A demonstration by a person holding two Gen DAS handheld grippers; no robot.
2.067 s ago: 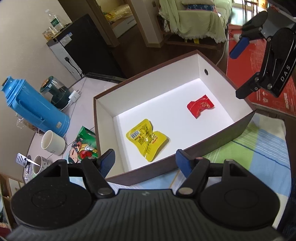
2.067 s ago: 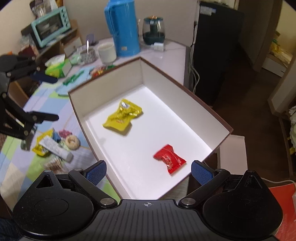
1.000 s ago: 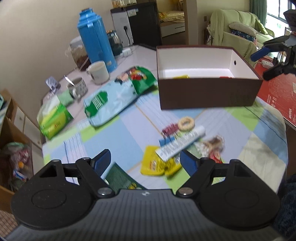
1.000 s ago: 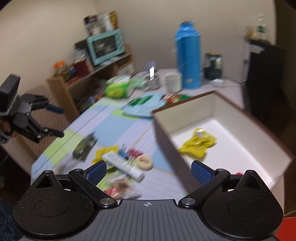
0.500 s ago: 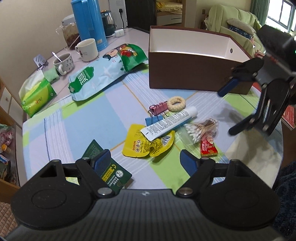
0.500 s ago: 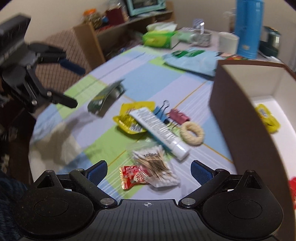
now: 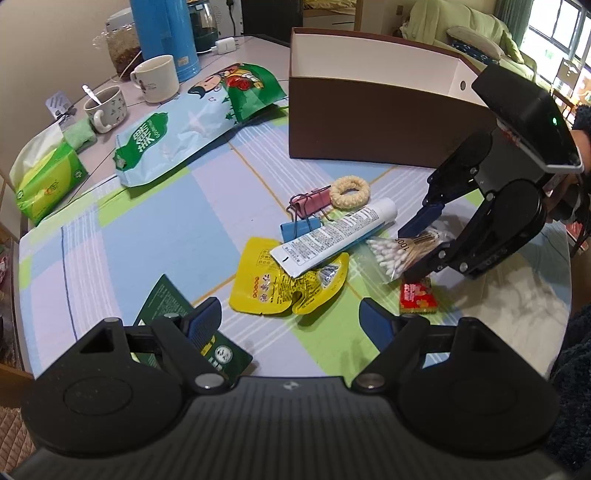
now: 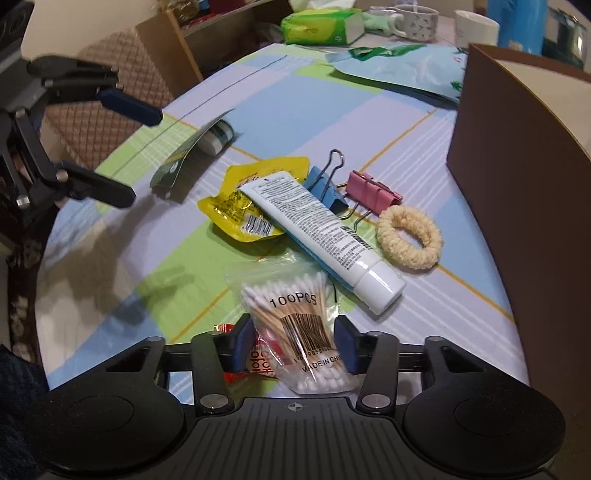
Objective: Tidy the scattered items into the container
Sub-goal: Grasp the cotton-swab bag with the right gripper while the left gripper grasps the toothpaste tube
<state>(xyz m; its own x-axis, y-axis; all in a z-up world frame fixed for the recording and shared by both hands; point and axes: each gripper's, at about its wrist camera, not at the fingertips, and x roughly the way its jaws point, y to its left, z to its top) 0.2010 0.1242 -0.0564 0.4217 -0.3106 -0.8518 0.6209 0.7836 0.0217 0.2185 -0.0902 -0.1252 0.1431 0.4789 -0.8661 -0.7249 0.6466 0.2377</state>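
Cotton swabs in a clear bag printed "100PCS" sit between the right gripper fingers, whose blue pads flank the bag's barcode end; whether they actually press it cannot be told. The bag lies on the checked tablecloth at the near edge, partly over a red snack packet. Just beyond it a white tube lies slantwise, its cap toward the swabs, resting across a yellow sachet. Past the tube are a blue binder clip and a pink binder clip, and to their right a cream hair tie. Farther left a dark green packet lies on the cloth.

In the left wrist view the left gripper hovers with its fingers spread wide and empty, over the green packet and the sachet's near edge. The brown box with white inner walls stands at the far right of the cloth; its floor is hidden from both views. Behind are a large pale blue bag, two mugs, a green tissue pack and a blue thermos.
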